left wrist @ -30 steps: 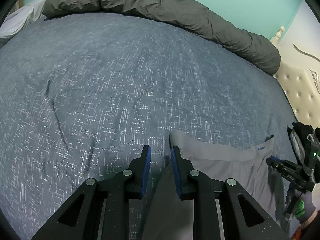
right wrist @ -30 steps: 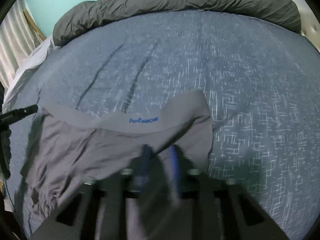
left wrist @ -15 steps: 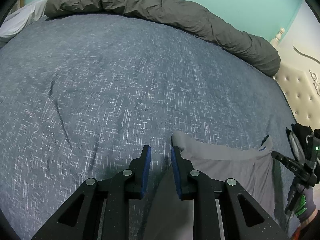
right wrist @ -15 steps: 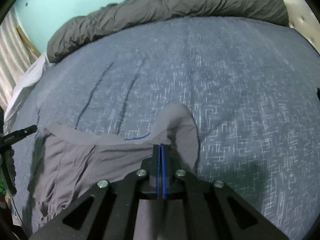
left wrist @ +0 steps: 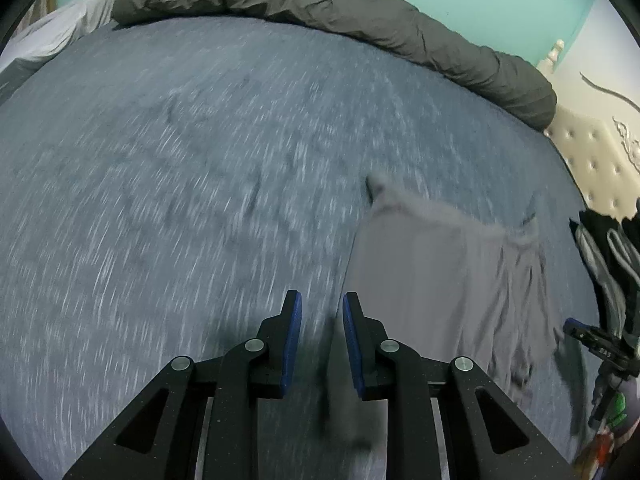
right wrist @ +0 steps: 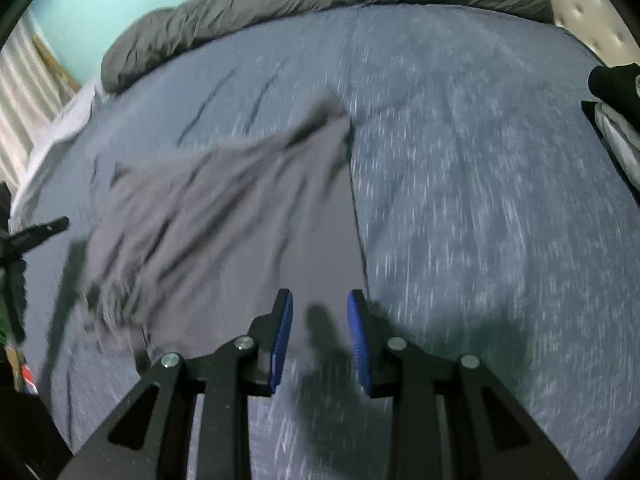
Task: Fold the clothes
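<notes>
A grey pair of shorts (left wrist: 440, 272) lies spread on the blue bedspread, blurred by motion; it also shows in the right wrist view (right wrist: 240, 208). My left gripper (left wrist: 320, 312) is open and empty, just left of the garment's near edge. My right gripper (right wrist: 318, 312) is open and empty, over the garment's near right corner. The right gripper also shows at the right edge of the left wrist view (left wrist: 596, 344). The left gripper shows at the left edge of the right wrist view (right wrist: 36, 236).
The blue speckled bedspread (left wrist: 180, 200) fills both views. A rolled dark grey duvet (left wrist: 320, 4) lies along the far side. A tufted cream headboard (left wrist: 596, 164) stands at right. Folded dark clothes (right wrist: 616, 112) sit at the right edge of the right wrist view.
My right gripper was shut on the waistband and has opened, letting the shorts go. Both grippers have pulled back towards me, and the garment now lies further off, flatter.
</notes>
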`<state>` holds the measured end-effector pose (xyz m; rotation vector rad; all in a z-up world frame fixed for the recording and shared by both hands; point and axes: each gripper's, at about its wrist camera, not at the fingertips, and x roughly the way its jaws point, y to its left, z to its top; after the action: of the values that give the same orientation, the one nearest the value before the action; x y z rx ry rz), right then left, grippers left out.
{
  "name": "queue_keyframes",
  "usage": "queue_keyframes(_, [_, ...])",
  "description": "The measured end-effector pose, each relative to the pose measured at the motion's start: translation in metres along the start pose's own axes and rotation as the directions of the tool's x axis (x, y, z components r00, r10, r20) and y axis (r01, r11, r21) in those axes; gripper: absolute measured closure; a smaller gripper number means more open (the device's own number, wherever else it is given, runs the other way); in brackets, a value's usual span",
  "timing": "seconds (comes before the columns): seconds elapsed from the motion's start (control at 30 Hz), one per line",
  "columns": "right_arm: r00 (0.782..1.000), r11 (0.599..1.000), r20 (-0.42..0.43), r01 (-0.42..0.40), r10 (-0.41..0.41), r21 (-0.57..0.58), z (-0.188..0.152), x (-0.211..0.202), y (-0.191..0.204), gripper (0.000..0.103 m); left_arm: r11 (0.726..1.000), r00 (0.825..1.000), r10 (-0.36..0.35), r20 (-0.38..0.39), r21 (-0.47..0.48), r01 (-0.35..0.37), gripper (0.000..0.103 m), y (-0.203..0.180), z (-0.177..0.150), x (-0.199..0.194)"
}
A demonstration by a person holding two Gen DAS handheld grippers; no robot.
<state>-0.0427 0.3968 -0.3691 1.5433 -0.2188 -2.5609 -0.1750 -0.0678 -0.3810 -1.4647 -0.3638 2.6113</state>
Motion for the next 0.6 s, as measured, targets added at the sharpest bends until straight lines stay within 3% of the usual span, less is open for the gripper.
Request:
queue_keyframes(0.13, [0.999, 0.998, -0.023, 0.043, -0.044, -0.047, -0.009, 0.013, 0.007, 0.078, 1.0, 1.0, 0.005, 0.009, -0.003, -0.005, 0.08, 0.004, -0.018, -0.012])
queue_keyframes(0.27, [0.997, 0.996, -0.034, 0.073, -0.074, -0.051, -0.012, 0.021, 0.005, 0.1, 1.0, 1.0, 0.02, -0.001, -0.005, -0.02, 0.08, 0.008, -0.025, -0.01])
queue_keyframes(0.6, [0.995, 0.991, 0.093, 0.021, -0.033, 0.129, -0.012, -0.024, -0.044, 0.102, 1.0, 1.0, 0.018, -0.008, 0.004, -0.018, 0.079, 0.01, -0.025, -0.004])
